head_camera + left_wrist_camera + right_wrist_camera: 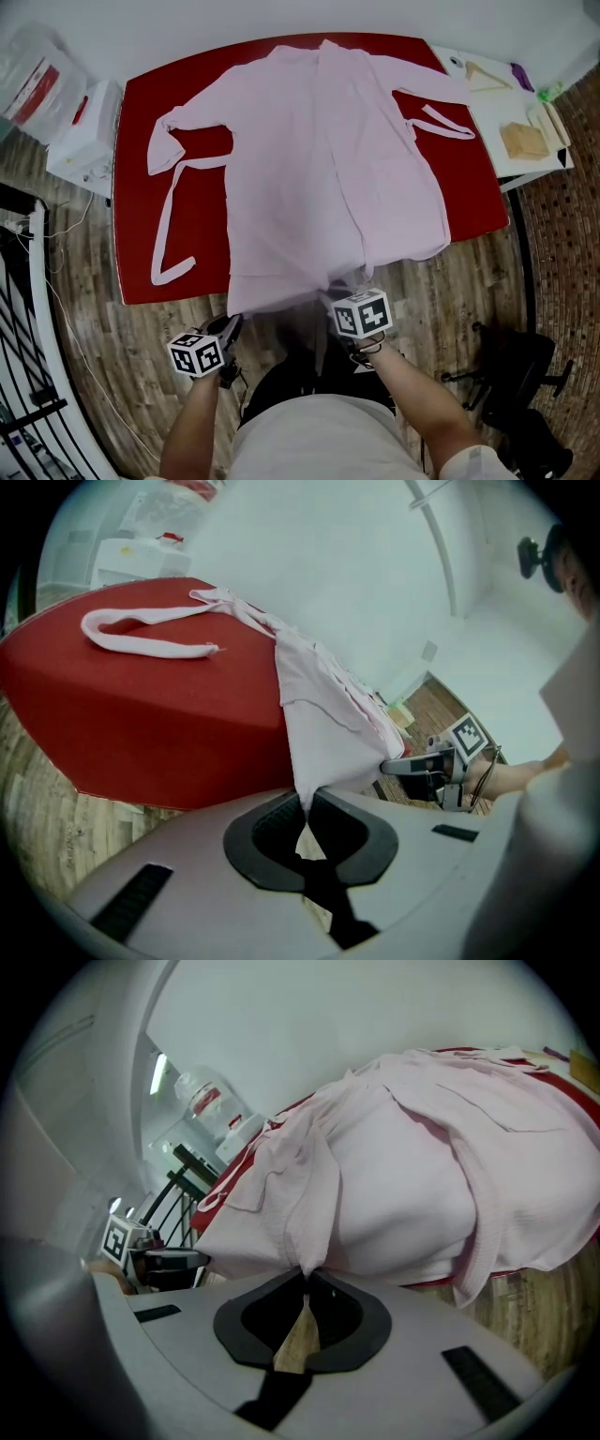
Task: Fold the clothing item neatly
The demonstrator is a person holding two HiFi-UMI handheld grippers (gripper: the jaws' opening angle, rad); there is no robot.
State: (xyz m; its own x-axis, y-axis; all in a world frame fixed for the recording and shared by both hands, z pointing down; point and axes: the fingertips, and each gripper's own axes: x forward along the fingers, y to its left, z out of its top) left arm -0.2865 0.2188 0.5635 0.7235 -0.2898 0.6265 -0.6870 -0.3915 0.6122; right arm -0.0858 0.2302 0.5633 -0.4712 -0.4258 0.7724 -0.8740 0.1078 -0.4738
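1. While the pink robe (pixel 319 159) lies spread open on the red tabletop (pixel 202 225), its lower hem hangs over the near edge.
2. My left tool (pixel 306 806) is closed on the hem's left corner.
3. My right tool (pixel 307 1277) is closed on the hem further right, with cloth bunched above it.
4. The belt (pixel 161 225) makes a loop on the tabletop at the left; its other end seems to lie by the right sleeve.
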